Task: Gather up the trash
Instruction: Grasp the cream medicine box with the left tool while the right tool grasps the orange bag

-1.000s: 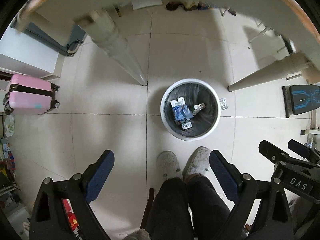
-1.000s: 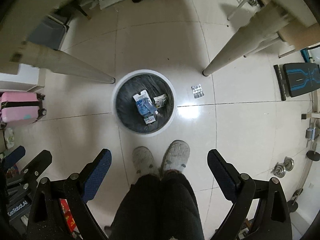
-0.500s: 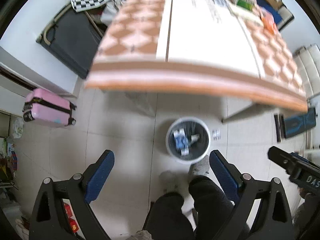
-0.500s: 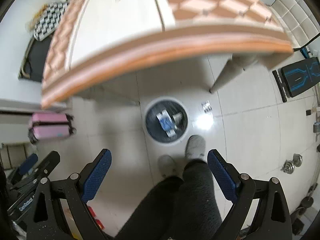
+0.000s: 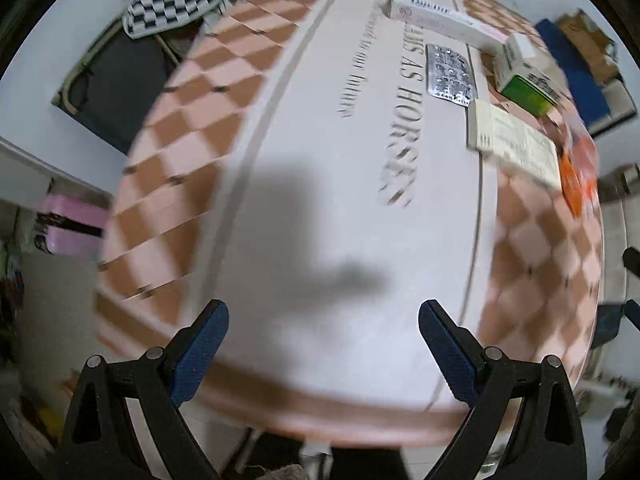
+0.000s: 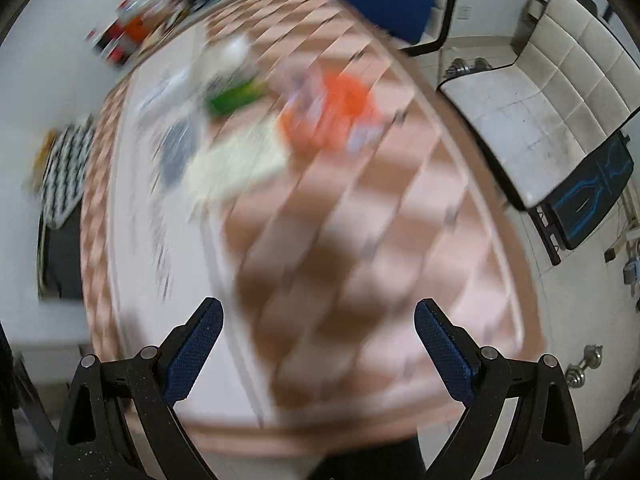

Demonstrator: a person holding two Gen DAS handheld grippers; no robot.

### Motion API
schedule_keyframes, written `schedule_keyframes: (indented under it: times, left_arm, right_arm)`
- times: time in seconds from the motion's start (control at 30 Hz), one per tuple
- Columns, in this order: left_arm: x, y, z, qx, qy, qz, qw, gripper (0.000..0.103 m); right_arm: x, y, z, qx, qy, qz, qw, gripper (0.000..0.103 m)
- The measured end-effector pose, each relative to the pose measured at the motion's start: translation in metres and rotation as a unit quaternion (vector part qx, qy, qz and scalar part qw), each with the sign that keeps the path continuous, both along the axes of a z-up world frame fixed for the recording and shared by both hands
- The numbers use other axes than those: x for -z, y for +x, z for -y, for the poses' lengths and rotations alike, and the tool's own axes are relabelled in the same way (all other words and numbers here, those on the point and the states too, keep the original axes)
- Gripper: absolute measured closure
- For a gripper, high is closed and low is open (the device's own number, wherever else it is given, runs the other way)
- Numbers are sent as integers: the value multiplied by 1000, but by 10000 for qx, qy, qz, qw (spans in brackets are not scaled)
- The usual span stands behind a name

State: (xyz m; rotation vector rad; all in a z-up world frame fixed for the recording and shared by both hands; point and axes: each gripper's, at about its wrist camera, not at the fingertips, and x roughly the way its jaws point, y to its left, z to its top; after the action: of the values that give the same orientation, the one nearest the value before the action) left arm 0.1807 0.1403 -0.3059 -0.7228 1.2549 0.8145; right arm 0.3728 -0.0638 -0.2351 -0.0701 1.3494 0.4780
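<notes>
Your left hand-held gripper (image 5: 323, 344) hangs over the near edge of the worktop (image 5: 304, 184) with its blue-padded fingers (image 5: 200, 350) spread wide apart and nothing between them. Its shadow falls on the white middle strip of the worktop cover, which is bordered by pink-and-brown checks. Dark lettering runs along that strip; you can read "AS HORSES" in the larger line, while the smaller line beside it is too smeared to make out.

The trash lies at the far right end of the worktop, well apart from your left gripper. Nearest of it is a flat cream-coloured cardboard box (image 5: 514, 142) with fine print you cannot read. Just beyond it lies a silver foil blister pack (image 5: 448, 74), and beside that a green-and-white small carton (image 5: 524, 80). Farthest along is a long white-and-pink cardboard box (image 5: 440, 18); its blue wording is too blurred to read for certain. An orange wrapper (image 5: 580, 178) sits at the right edge.

Your right hand-held gripper (image 6: 318, 342) is likewise wide open and empty, above the checked part of the worktop. That view is heavily motion-blurred: you can only pick out an orange patch (image 6: 332, 116), a green patch (image 6: 234, 98) and a pale flat shape (image 6: 236, 160) at the far side.
</notes>
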Motion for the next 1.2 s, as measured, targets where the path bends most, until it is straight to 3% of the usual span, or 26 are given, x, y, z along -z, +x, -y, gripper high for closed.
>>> schedule_keyframes:
  times: [0.1, 0.17, 0.33, 0.4, 0.47, 0.5, 0.53, 0.57, 0.67, 0.77, 0.8, 0.83, 0.97, 1.03, 1.07, 1.1, 1.13, 1.2]
  left_arm:
    - [22, 51, -12, -181, -269, -188, 9993, 6]
    - [34, 84, -16, -258, -437, -270, 9983, 6]
    - [40, 140, -28, -662, -971, -12, 9931, 6]
    - [39, 155, -31, -888, -1233, 135, 9883, 6]
    - [42, 169, -34, -1154, -1614, 316, 9796, 6]
    - [46, 176, -36, -1327, -1862, 430, 9726, 6]
    - [49, 180, -37, -1466, -2028, 488, 9670, 6]
    - [55, 183, -39, -1718, -2277, 585, 9567, 6]
    - [74, 188, -46, -2514, -2829, 780, 9223, 7]
    - [93, 183, -54, -3289, -3126, 802, 8875, 7]
    - [93, 178, -55, -3476, -3120, 812, 8805, 7]
    - [94, 173, -57, -3740, -3146, 858, 8682, 7]
    - [101, 146, -56, -4824, -3197, 1039, 8089, 7]
    - [102, 140, -59, -5028, -3158, 1038, 7979, 7]
    - [102, 140, -61, -5040, -3150, 987, 7981, 7]
    - [101, 142, -65, -4949, -3044, 904, 8089, 7]
    - [98, 144, -75, -4793, -2935, 813, 8231, 7]
    - [92, 149, -86, -4306, -2638, 628, 8608, 9]
  right_arm:
    - [21, 81, -15, 310, 61, -155, 9994, 10]
    - [35, 116, -23, 389, 115, -290, 9988, 24]
    - [76, 183, -59, 244, 153, -664, 9974, 26]
    - [86, 190, -69, 143, 155, -791, 9966, 38]
    - [90, 192, -75, 45, 243, -853, 9960, 54]
    - [90, 194, -78, -31, 247, -827, 9963, 57]
    - [90, 189, -77, -56, 263, -802, 9964, 91]
    - [91, 191, -76, -86, 267, -834, 9961, 96]
    - [90, 187, -61, 8, 308, -859, 9958, 96]
    - [87, 187, -40, 178, 363, -876, 9953, 96]
    - [86, 187, -34, 203, 362, -873, 9953, 96]
    - [86, 186, -30, 214, 341, -865, 9954, 96]
    - [87, 185, -13, 322, 351, -877, 9950, 96]
    - [87, 184, -10, 376, 364, -869, 9948, 96]
    - [87, 185, -10, 394, 368, -878, 9947, 96]
    - [87, 185, -10, 406, 367, -877, 9946, 96]
    - [86, 184, -10, 400, 368, -871, 9947, 96]
    - [83, 182, -14, 323, 309, -799, 9958, 96]
